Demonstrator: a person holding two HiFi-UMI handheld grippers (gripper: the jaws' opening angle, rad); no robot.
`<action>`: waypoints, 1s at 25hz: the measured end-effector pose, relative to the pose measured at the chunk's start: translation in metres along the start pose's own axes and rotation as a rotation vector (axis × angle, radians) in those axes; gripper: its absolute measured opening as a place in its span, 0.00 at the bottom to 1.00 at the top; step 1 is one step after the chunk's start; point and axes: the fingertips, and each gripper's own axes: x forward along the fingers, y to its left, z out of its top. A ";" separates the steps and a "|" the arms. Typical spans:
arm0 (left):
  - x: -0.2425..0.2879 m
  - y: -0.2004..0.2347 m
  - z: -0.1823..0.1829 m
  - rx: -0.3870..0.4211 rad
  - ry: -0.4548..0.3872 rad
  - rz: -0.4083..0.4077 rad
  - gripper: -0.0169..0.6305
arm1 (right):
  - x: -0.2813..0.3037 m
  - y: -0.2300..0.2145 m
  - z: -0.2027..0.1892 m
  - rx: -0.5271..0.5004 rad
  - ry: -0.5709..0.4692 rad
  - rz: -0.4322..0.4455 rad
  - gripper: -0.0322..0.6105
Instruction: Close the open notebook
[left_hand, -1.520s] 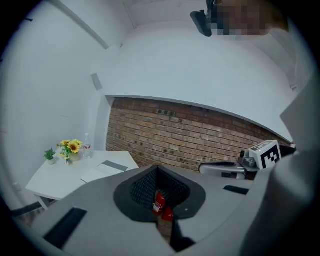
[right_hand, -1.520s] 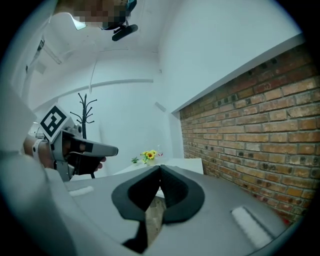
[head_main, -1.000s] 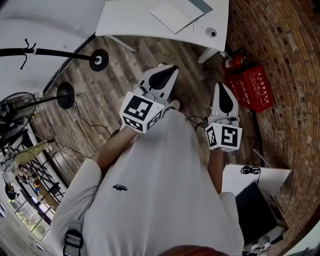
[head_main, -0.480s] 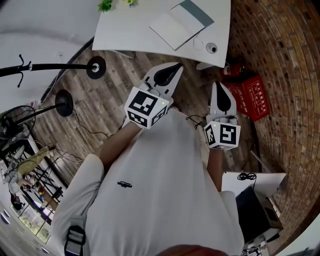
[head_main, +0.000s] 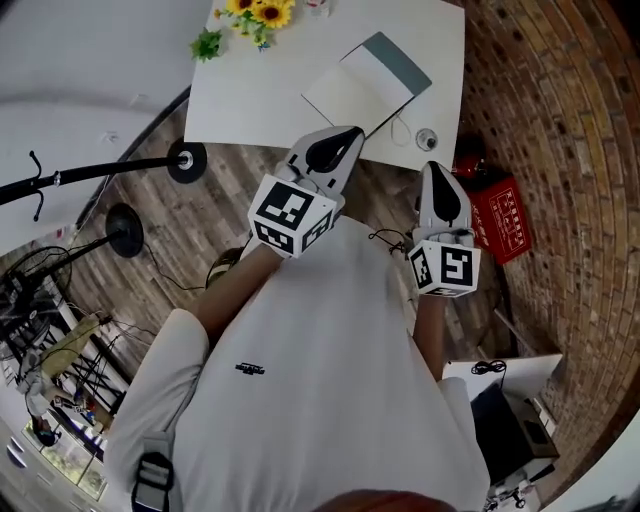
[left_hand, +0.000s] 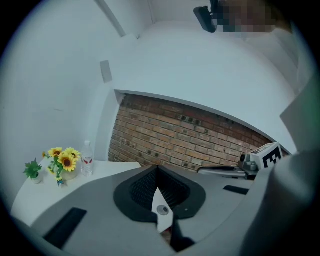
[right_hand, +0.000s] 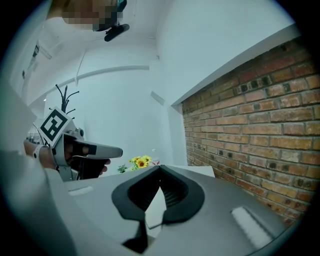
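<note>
Head view, steeply down, over person in white shirt (head_main: 320, 370). Notebook (head_main: 365, 85) lies open on white bench (head_main: 250, 100), toward bench's right end. Left claw (head_main: 343, 140) closed tight, holding nothing, at bench's near edge. Right claw (head_main: 438, 175) closed tight, holding nothing, beside bench's near right corner. Sunflowers (head_main: 262, 12) at bench's far edge.

Sunflowers (head_main: 262, 12) on white table (head_main: 240, 100), red box (head_main: 507, 215)
</note>
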 end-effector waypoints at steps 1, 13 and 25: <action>0.003 0.009 0.002 0.001 0.003 -0.004 0.04 | 0.010 0.001 0.001 -0.002 0.003 -0.001 0.07; 0.042 0.050 0.003 0.025 0.079 -0.069 0.04 | 0.056 -0.021 -0.014 0.039 0.030 -0.094 0.07; 0.073 0.049 -0.019 0.020 0.170 -0.087 0.04 | 0.067 -0.060 -0.033 0.098 0.051 -0.119 0.07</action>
